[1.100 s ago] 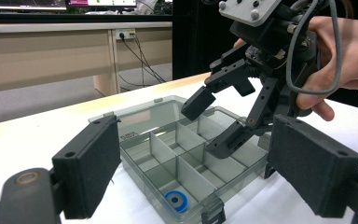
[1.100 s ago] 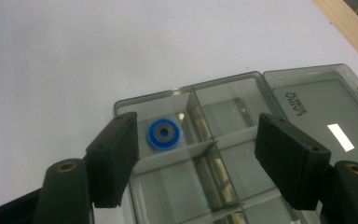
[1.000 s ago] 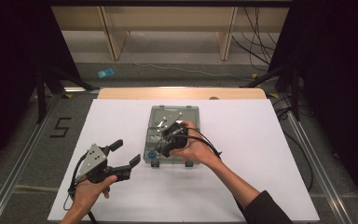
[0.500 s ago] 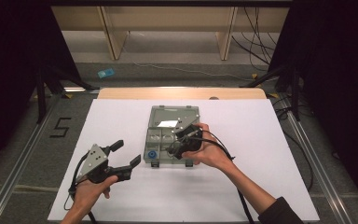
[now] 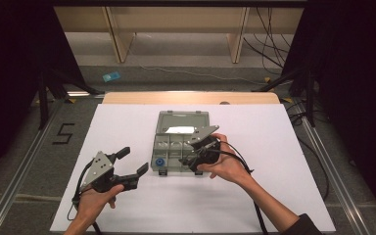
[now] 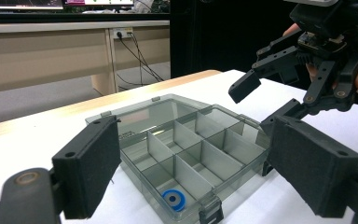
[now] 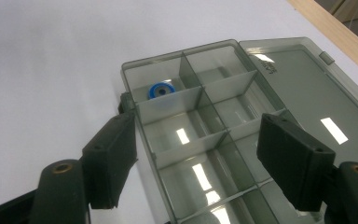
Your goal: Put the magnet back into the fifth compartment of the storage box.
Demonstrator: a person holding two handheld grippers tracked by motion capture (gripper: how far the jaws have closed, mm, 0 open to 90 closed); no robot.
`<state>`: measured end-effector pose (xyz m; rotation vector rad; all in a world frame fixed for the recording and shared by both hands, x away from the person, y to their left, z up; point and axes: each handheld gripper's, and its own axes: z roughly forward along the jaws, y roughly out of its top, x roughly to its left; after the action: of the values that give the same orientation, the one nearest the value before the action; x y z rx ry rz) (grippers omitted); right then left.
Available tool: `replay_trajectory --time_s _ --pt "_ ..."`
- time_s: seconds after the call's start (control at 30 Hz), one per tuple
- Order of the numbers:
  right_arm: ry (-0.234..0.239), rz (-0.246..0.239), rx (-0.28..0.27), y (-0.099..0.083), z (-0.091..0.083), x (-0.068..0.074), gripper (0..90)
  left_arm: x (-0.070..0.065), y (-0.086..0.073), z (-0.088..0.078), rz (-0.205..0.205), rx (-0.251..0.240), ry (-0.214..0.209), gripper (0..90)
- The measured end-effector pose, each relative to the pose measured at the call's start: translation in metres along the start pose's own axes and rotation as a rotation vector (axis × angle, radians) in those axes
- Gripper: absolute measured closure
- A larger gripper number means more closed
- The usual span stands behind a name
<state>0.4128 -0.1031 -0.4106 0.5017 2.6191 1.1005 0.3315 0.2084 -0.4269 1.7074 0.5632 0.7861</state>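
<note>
A grey see-through organiser box (image 5: 172,145) lies open at the middle of the white table, its lid (image 5: 183,120) flat toward the back. A blue ring (image 5: 160,162) sits in its near-left compartment and appears as the blue ring (image 6: 174,199) and the blue ring (image 7: 161,89) in the gripper views. My right gripper (image 5: 188,155) hovers open over the box's right side, nothing between its pads (image 7: 114,154). My left gripper (image 5: 134,160) is open and empty just left of the box, facing the box (image 6: 182,144). The right gripper (image 6: 261,105) hangs beyond it.
A white sheet (image 5: 274,147) covers the table, with a wooden strip (image 5: 191,98) along its far edge. Black stands (image 5: 44,93) and cables (image 5: 269,29) are on the floor behind. Bare white sheet extends right and left of the box.
The right gripper has drifted from above the box's middle toward its right near side. The left gripper has stayed where it was.
</note>
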Motion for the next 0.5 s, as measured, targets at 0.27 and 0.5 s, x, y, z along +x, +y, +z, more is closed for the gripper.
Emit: replay_trajectory --time_s 0.27,0.5 --pt "0.005 -0.004 -0.014 -0.004 -0.001 0.010 29.3 0.000 0.000 0.000 -0.001 -0.001 0.000 16.4" --pt "0.003 0.000 -0.037 -0.009 -0.008 0.015 29.2 -0.001 0.000 0.000 0.000 0.000 0.000 16.4"
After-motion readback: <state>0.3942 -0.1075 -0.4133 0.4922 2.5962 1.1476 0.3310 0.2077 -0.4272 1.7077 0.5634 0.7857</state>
